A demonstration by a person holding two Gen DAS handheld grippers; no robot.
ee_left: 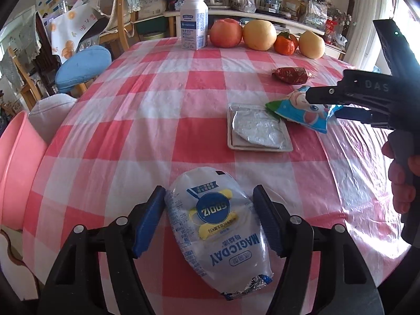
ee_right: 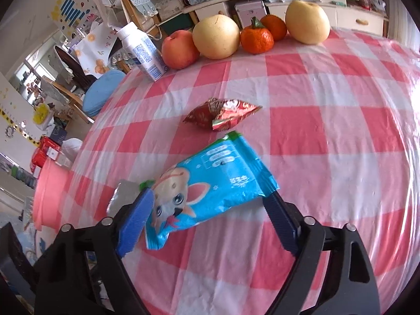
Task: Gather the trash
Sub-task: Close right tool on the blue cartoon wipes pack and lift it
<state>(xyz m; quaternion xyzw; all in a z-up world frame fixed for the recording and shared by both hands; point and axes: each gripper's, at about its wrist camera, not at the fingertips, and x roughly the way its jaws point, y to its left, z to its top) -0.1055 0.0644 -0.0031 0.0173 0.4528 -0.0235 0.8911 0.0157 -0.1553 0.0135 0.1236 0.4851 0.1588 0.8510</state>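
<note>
A white MAGICDAY wrapper (ee_left: 212,225) lies on the checked table between the fingers of my left gripper (ee_left: 210,220); the blue pads stand beside it, open. A blue wrapper with a cartoon dog (ee_right: 207,189) lies between the fingers of my right gripper (ee_right: 210,210), which is open around it. The blue wrapper (ee_left: 302,110) and the right gripper (ee_left: 328,102) also show in the left wrist view. A red wrapper (ee_right: 223,114) lies further back. A silver foil tray (ee_left: 258,128) lies mid-table. A pink bin (ee_left: 18,168) stands at the table's left edge.
A milk bottle (ee_left: 194,23) and a row of fruit (ee_left: 257,35) stand at the table's far edge. A chair with a blue cushion (ee_left: 84,65) is at the far left. Cluttered shelves are behind.
</note>
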